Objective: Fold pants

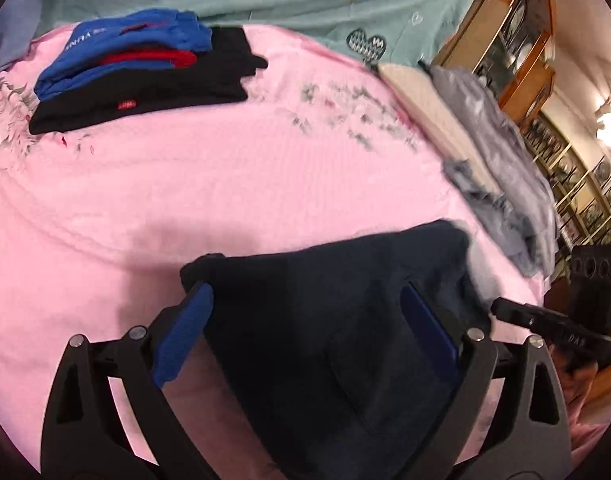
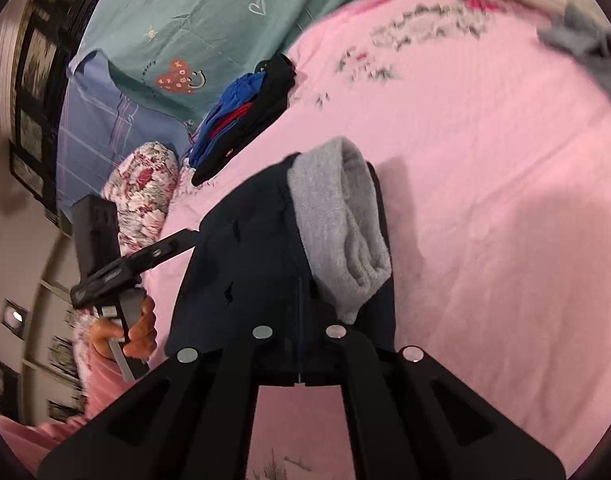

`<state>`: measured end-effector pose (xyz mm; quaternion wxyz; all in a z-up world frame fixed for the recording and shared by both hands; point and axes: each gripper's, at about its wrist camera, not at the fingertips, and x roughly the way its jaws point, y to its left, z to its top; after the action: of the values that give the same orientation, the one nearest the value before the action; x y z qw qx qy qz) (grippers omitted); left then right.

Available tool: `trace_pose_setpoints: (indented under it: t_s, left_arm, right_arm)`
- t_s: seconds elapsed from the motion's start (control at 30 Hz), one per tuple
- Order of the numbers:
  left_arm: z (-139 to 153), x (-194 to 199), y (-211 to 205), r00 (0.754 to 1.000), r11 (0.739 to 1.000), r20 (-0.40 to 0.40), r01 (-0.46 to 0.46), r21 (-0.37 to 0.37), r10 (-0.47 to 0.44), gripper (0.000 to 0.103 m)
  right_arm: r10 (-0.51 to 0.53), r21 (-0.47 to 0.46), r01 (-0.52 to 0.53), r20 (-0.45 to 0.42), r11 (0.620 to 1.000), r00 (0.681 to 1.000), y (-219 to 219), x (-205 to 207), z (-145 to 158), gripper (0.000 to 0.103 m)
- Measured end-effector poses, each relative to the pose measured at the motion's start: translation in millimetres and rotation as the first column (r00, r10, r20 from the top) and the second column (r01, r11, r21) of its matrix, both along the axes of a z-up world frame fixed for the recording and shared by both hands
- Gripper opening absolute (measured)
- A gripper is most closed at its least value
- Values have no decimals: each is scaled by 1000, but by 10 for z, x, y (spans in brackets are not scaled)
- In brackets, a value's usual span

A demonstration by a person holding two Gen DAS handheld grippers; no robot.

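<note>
Dark navy pants (image 1: 345,320) with a grey fleece lining (image 2: 341,220) are held above the pink bed sheet (image 1: 225,180). My left gripper (image 1: 309,312) is open, its blue pads (image 1: 185,328) wide apart with the navy cloth lying between and over them. My right gripper (image 2: 299,360) is shut on the pants (image 2: 245,260); the cloth drapes over its fingertips and hides them. The left gripper also shows in the right wrist view (image 2: 145,256), its tip at the pants' left edge. The right gripper shows at the right of the left wrist view (image 1: 545,320).
A stack of folded blue, red and black clothes (image 1: 137,68) lies at the far side of the bed. A grey garment heap (image 1: 505,168) lies at the right edge. A teal heart-print cover (image 1: 305,0) lies behind. A floral pillow (image 2: 145,192) and wooden shelves (image 1: 525,40) border the bed.
</note>
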<state>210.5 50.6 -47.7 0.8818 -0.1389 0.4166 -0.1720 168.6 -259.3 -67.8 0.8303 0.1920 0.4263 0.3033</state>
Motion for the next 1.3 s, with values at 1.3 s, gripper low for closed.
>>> trace_pose_setpoints:
  t_s: [1.3]
  left_arm:
    - [-11, -1249, -131, 999, 995, 21, -44, 90, 43, 99]
  right_arm:
    - [116, 1, -117, 145, 993, 983, 507, 235, 394, 11]
